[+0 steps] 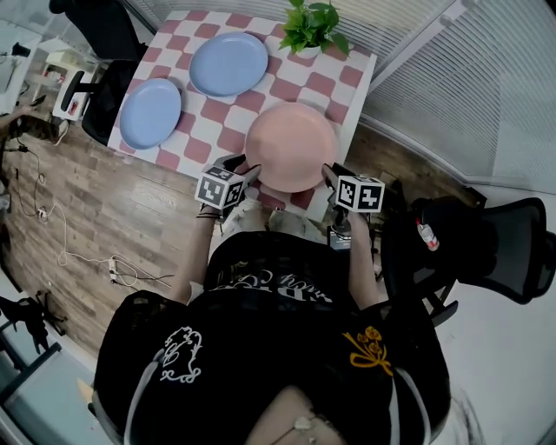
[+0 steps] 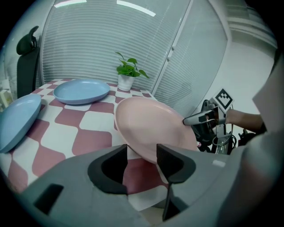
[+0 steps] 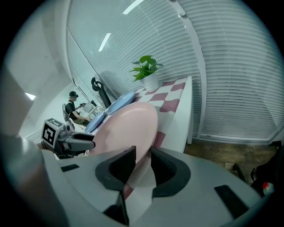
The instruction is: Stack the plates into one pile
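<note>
Three plates on the checked table point(image 1: 205, 108), still apart, no pile.

- Pink plate point(image 1: 291, 146): at the table's near edge, spanning from one gripper's fingers to the other's. In the left gripper view it looks tilted against the cloth. Cannot tell whether any part still rests on it.
- Left gripper point(image 1: 244, 166): at the plate's left rim. In its own view, the fingers point(image 2: 174, 162) stand well apart with the rim of the pink plate point(image 2: 151, 128) passing between them. The gap is far wider than the rim, and no press shows, so not gripping.
- Right gripper point(image 1: 330, 175): at the plate's right rim. Its fingers point(image 3: 167, 171) stand close together, the rim of the pink plate point(image 3: 124, 133) filling the narrow gap and touching both inner faces, so clamped on the plate.
- Each gripper sees the other across the plate, directly opposite its own fingertips.
- Larger blue plate point(image 1: 228, 63): beyond the left fingertips, past the pink plate, flat on the cloth.
- Smaller blue plate point(image 1: 150, 113): out to the left of the left fingers, well apart from the pink one, near the table's left edge.
- Potted plant point(image 1: 313, 26): at the far edge, well beyond both sets of fingertips.
- Black chair point(image 1: 508, 248): off to the right of the right fingers, on the floor.
</note>
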Available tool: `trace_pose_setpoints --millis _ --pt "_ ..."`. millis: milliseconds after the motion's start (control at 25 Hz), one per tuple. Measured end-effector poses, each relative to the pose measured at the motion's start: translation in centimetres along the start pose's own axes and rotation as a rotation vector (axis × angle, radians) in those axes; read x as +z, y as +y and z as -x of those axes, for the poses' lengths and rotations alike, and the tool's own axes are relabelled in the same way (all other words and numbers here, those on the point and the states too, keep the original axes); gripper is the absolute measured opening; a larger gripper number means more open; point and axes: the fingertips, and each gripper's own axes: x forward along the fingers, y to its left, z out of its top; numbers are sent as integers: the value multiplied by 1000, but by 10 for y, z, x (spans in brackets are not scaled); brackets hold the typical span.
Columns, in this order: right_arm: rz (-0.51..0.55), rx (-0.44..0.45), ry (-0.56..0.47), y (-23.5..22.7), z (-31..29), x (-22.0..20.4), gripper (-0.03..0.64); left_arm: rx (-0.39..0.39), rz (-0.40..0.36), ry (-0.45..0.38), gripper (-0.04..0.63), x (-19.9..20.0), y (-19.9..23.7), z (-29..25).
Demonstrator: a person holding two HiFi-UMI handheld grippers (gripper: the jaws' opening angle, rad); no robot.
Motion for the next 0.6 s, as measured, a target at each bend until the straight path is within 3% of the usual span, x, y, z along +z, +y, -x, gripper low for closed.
trace_pose_setpoints --millis 320,600 --pt "28 24 -28 28 -1 28 104 67 10 -112 206 28 16 35" --pt "22 6 -89 61 -14 63 101 68 -17 -174 202 56 52 58"
